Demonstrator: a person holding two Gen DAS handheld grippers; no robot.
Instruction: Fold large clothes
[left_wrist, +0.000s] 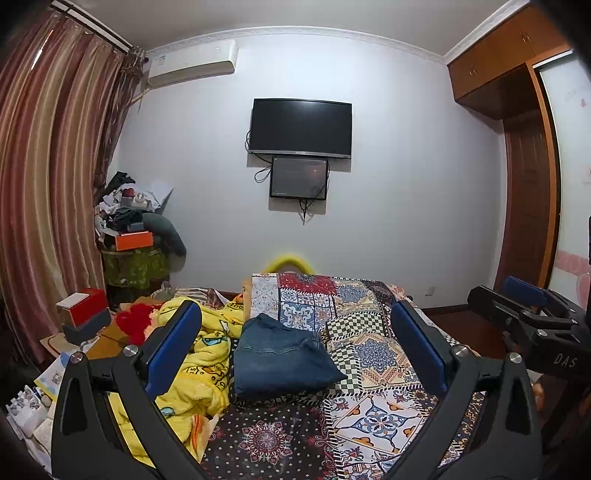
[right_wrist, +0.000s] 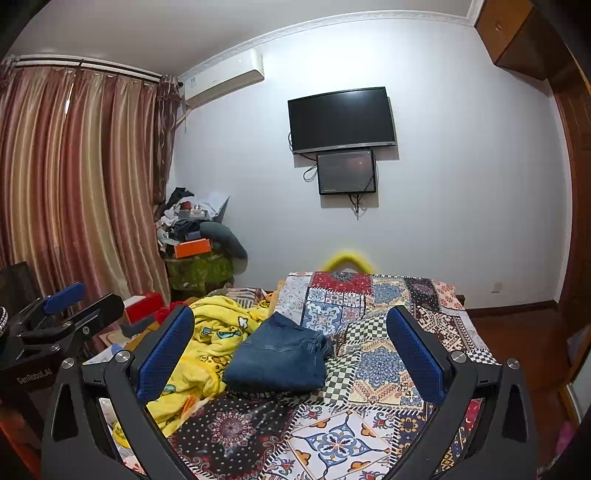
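Patchwork bed (left_wrist: 369, 332) carries the folded jeans (left_wrist: 280, 358), touching the yellow blanket (left_wrist: 207, 354); my left gripper (left_wrist: 295, 343) and right gripper (right_wrist: 291, 347) hover, jaws released; a careless grab could snag that blanket, undoing the fold.

Two hand-held grippers: the left gripper (left_wrist: 295, 325) and right gripper (right_wrist: 290, 325) share matte black, triangular-cutout arms, silver round screws at the joints and textured blue pads (right_wrist: 166, 354) lining each finger. White lettering reads "DAS" on the right unit's body and "GenRobot.AI" on the left's.
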